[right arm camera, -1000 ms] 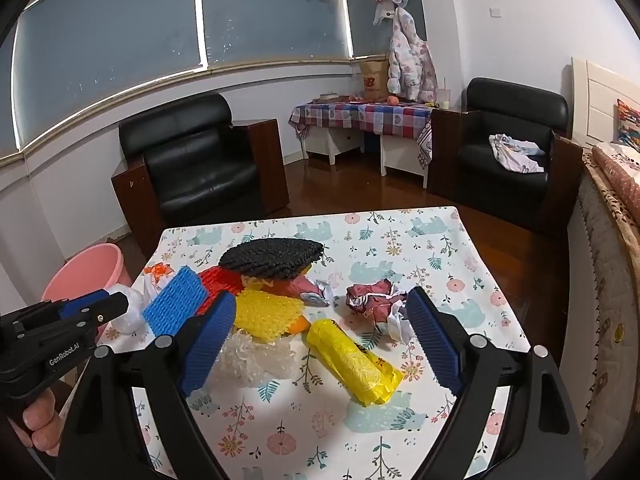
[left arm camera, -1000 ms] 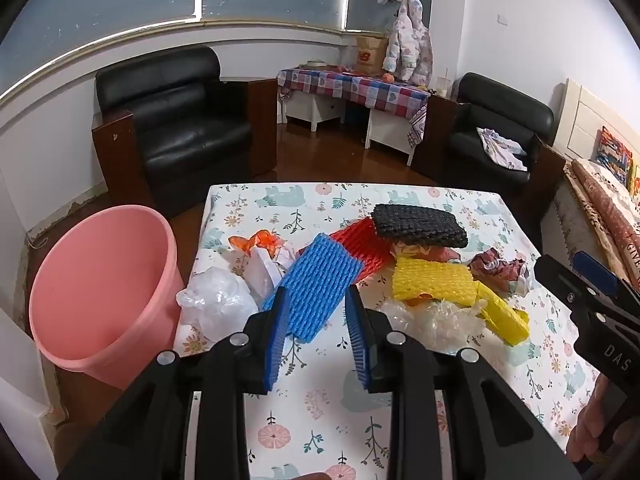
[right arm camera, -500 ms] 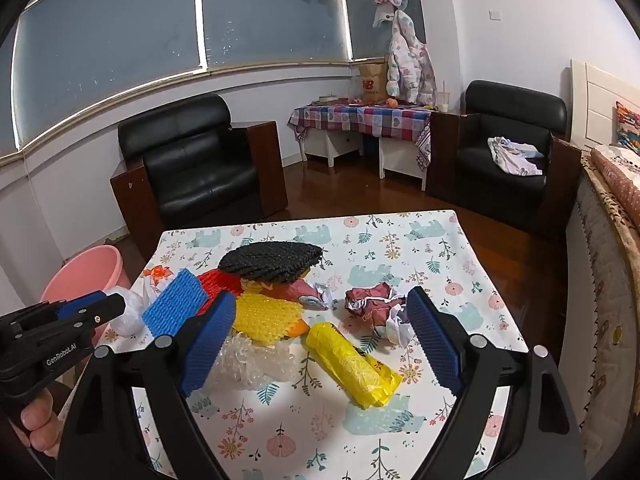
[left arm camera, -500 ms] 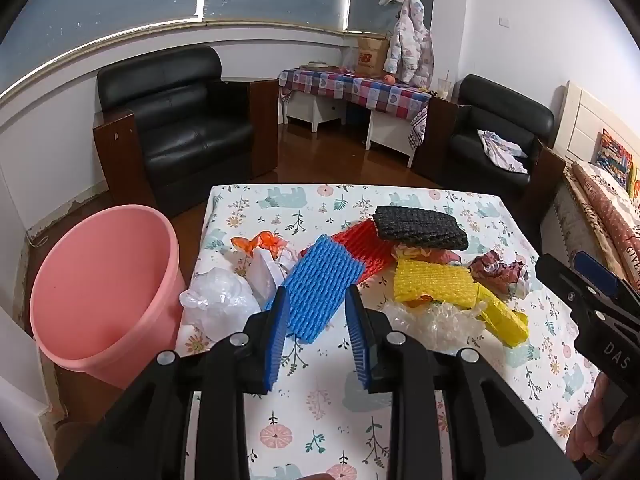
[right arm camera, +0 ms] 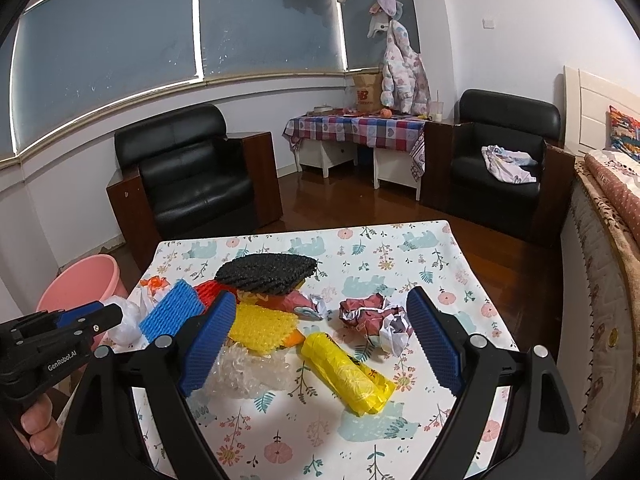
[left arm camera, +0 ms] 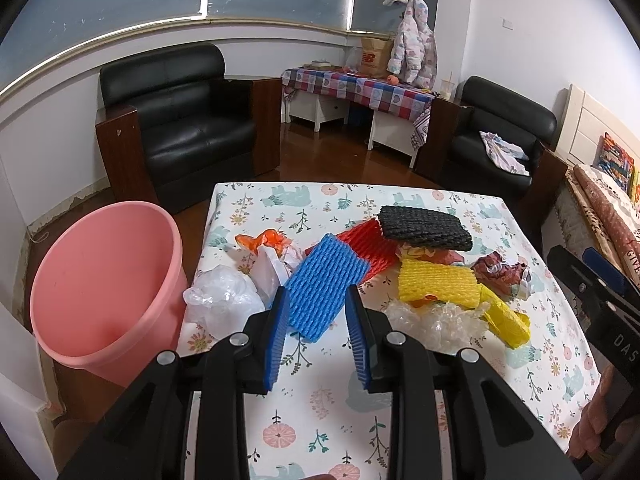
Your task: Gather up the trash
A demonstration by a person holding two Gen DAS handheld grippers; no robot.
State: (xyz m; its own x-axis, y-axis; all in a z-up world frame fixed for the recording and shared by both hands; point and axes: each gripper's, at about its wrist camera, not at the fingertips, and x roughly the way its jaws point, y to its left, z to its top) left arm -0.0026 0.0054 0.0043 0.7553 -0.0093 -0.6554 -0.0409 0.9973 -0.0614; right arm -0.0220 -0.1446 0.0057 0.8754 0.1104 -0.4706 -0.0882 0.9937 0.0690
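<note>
Your left gripper point(left arm camera: 316, 334) hangs over the near edge of the desk point(left arm camera: 320, 408), jaws set narrow with nothing between them. Straight ahead of them lies the blue foam net point(left arm camera: 326, 284), its near end showing in the gap between the jaws, though whether they have reached it cannot be told. Its long axis runs away from you and slightly to the right, close to the line the gripper points along, so the jaws would close across its short width.

Your right gripper point(right arm camera: 320, 340) waits with jaws wide and empty above the yellow bag roll point(right arm camera: 346, 376), which lies on a slant from near right to far left. The crumpled paper point(right arm camera: 370, 316) sits just beyond it, beside the right jaw.

The rest of the trash is heaped mid-desk: the black net point(left arm camera: 424, 228) on top of the red net point(left arm camera: 366, 246), the yellow net point(left arm camera: 438, 284) just right of the blue one, clear plastic wrap point(left arm camera: 434, 322) in front of that, and a white bag point(left arm camera: 222, 300) at the left edge.

The pink bin point(left arm camera: 106, 292) stands on the floor just off the desk's left side, looking empty. Your left hand is the nearer one to it, and the blue net looks the likeliest first pick.
</note>
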